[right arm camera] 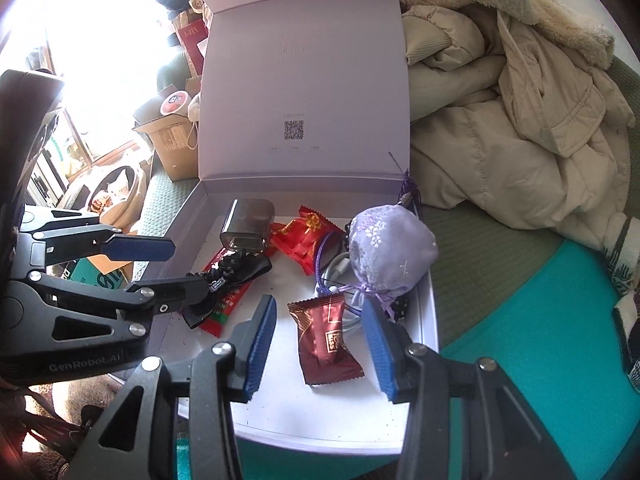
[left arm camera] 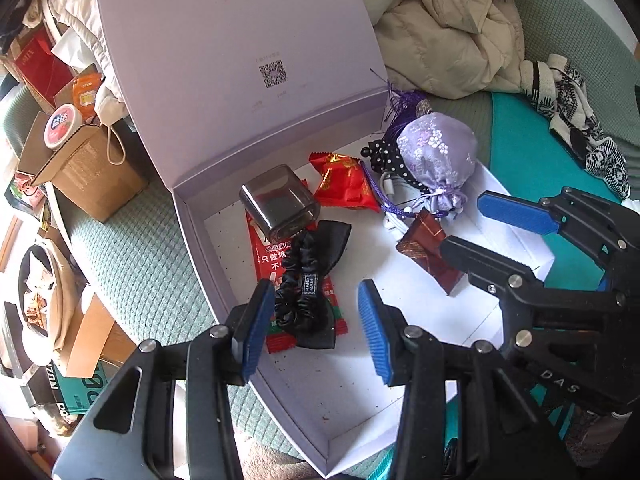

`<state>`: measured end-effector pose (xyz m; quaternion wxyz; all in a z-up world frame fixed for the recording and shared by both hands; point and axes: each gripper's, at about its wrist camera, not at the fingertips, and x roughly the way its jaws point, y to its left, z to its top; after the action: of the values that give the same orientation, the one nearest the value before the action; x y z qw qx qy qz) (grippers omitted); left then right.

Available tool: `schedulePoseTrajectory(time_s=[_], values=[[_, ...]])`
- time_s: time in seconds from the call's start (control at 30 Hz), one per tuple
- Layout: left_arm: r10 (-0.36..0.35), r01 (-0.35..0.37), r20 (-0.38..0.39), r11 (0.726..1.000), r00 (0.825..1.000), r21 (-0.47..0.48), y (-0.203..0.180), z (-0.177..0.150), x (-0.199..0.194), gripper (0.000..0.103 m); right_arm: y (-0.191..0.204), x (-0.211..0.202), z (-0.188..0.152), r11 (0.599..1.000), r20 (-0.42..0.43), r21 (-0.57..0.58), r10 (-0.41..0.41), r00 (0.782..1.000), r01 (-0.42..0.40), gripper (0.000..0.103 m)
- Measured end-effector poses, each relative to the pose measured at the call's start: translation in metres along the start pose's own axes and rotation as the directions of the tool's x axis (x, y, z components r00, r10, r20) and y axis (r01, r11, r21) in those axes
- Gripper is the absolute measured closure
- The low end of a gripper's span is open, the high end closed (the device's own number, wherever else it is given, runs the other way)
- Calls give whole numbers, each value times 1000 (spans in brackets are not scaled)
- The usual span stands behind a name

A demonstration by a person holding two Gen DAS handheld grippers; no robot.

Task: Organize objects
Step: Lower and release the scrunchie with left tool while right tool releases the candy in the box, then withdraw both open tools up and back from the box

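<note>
An open lilac box [left arm camera: 224,264] [right arm camera: 430,320] with its lid up holds a smoky plastic case [left arm camera: 280,204] [right arm camera: 248,224], a black scrunchie bow [left arm camera: 308,284] [right arm camera: 236,272] on a red snack packet [left arm camera: 264,248], a red candy [left arm camera: 344,180] [right arm camera: 304,240], a maroon candy [left arm camera: 428,248] [right arm camera: 324,340] and a lilac pouch [left arm camera: 436,156] [right arm camera: 388,252]. My left gripper [left arm camera: 316,328] [right arm camera: 160,268] is open over the bow. My right gripper [right arm camera: 320,344] [left arm camera: 472,224] is open around the maroon candy, without gripping it.
A beige coat [right arm camera: 520,120] lies behind and right of the box. A patterned knit [left arm camera: 576,120] lies at the right. Cardboard boxes [left arm camera: 84,168] and clutter fill the left. The box rests on green bedding [left arm camera: 148,264] and a teal cloth [right arm camera: 540,340].
</note>
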<state>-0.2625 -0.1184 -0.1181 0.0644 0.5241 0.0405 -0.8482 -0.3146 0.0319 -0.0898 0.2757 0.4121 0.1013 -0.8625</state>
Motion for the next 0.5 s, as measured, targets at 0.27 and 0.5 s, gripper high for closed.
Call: schedulePoseTrajectory(time_s=[0.27,0.5], values=[[13,-12,63,1000,998,-18,7,4,-45,61,9,-32,6,1000,35,-9,-14,999,14,58],[24,-19,105,999,994,-46,15,-1,-80,61,14,-65,7,999,76,-18,-46,996,47,58]])
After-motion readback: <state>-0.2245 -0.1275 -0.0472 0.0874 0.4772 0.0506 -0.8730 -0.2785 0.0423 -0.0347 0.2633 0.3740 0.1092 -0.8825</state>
